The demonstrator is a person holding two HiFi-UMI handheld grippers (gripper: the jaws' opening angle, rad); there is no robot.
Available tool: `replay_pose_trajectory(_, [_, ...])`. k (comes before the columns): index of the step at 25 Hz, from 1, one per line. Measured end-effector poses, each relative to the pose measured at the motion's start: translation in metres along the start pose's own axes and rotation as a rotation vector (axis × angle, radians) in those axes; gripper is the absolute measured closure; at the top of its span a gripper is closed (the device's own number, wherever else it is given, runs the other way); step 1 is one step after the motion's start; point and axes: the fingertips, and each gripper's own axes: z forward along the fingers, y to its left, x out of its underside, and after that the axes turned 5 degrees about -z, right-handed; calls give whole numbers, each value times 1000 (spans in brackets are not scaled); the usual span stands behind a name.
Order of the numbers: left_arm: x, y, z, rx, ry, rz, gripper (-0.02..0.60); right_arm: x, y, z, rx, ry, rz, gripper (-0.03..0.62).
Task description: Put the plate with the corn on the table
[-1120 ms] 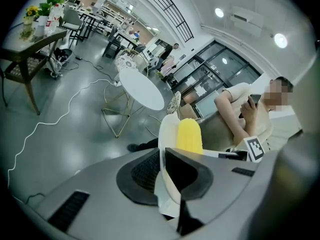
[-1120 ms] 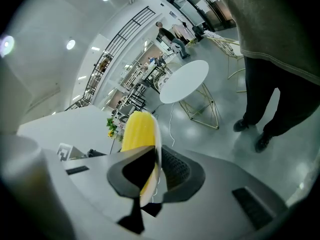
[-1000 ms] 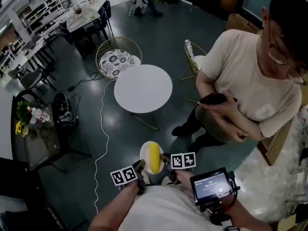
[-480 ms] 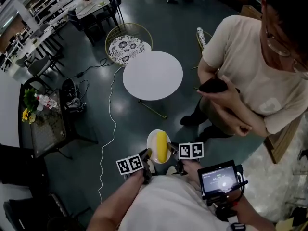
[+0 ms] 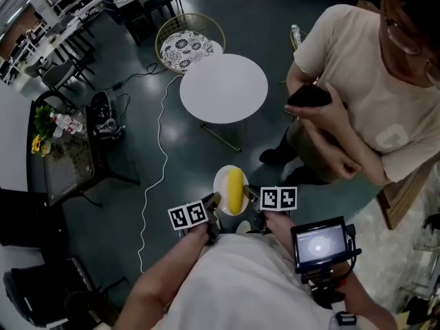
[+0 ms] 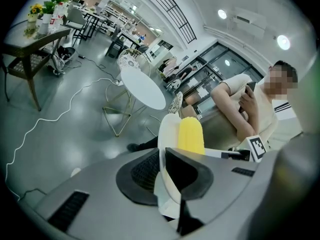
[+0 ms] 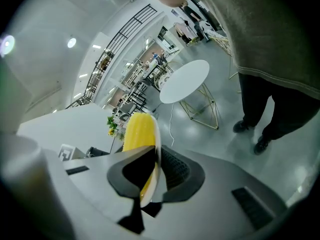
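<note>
Yellow corn (image 5: 235,190) lay pointing toward the round table (image 5: 223,88) well ahead, on a plate (image 5: 221,183) held aloft, probably level, left gripper (image 5: 214,200) and right gripper (image 5: 249,194) each clamping a side rim.

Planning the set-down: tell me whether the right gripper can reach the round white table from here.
Probably not yet. The right gripper, shut on the plate rim, sits close to the person's body, and the round white table stands well ahead across bare floor. Nothing blocks the way.
</note>
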Motion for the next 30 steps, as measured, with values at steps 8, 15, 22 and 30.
replay_pose_trajectory(8, [1,0,2,4,-2,-15,541,-2,-2,-1,12,2,1,551])
replay_pose_trajectory(15, [-3,-1,-4,-8,-14,-8,541,-2,4,1,0,10,6,551])
replay_pose_trajectory(22, [-23,11,1,-8,-9,-3,541,-13,5,22,1,14,12,551])
replay_pose_trajectory(30, [-77,22,25,-9,16,1,541,-57,2,59,4,7,46,551])
